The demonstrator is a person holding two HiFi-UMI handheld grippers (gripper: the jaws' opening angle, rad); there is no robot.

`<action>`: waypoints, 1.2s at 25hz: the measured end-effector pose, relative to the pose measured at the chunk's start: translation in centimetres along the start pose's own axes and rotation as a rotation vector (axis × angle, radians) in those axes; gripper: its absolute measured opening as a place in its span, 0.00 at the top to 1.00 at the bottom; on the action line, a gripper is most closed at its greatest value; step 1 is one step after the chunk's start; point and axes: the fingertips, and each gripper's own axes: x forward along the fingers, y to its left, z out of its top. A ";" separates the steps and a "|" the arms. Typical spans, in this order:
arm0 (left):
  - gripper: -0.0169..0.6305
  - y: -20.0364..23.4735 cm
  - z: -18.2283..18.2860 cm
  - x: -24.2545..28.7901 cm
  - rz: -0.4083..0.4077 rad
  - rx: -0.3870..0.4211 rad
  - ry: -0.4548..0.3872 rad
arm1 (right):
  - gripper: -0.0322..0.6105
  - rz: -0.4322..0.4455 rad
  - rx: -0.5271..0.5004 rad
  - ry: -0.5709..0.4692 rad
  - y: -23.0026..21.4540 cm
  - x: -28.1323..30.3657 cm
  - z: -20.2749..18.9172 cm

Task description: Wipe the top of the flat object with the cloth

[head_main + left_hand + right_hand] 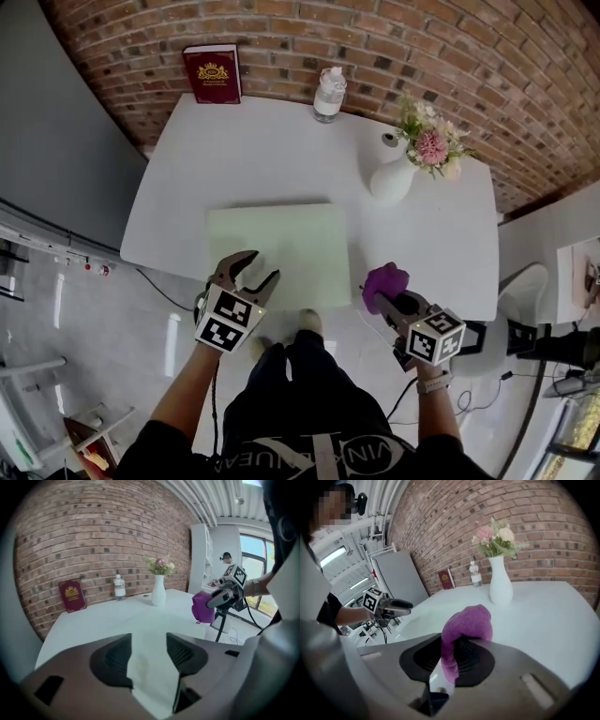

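A pale green flat board [281, 248] lies on the white table [216, 159], near its front edge. My left gripper [253, 273] hovers over the board's front left corner, open, with nothing between its fingers. In the left gripper view [149, 644] only the pale board [151, 672] shows through the gap. My right gripper [379, 296] is off the board's front right corner, by the table edge, shut on a crumpled purple cloth [386, 280]. The cloth [467, 626] bulges up out of the right gripper [457, 645]. It also shows in the left gripper view as a purple cloth [202, 606].
At the table's back edge a red book [213, 73] leans against the brick wall, with a small clear bottle [329, 93] beside it. A white vase [392, 178] with flowers stands at the back right. A white chair [520, 291] is off the table's right side.
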 end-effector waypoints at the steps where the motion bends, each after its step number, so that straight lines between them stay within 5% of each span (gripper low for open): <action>1: 0.62 1.3 -1.0 -1.1 0.027 -0.050 0.007 | 0.86 -0.008 -0.010 -0.026 0.3 0.1 0.8; 7: 0.51 8.2 -8.5 -7.3 0.190 -0.507 -0.062 | 0.86 0.005 -0.073 -0.089 3.3 3.0 3.3; 14: 0.40 5.4 -14.5 -7.2 0.020 -1.018 -0.142 | 0.86 0.046 -0.120 -0.046 5.8 5.6 3.4; 20: 0.37 3.0 -15.6 -4.3 -0.098 -1.390 -0.334 | 0.86 0.063 -0.125 -0.007 6.6 6.9 2.8; 26: 0.38 2.7 -14.7 -3.1 -0.229 -1.620 -0.579 | 0.86 0.080 -0.126 0.009 7.1 7.7 2.3; 30: 0.52 2.6 -14.6 -3.7 -0.237 -1.638 -0.561 | 0.86 0.081 -0.127 0.005 7.0 7.8 2.4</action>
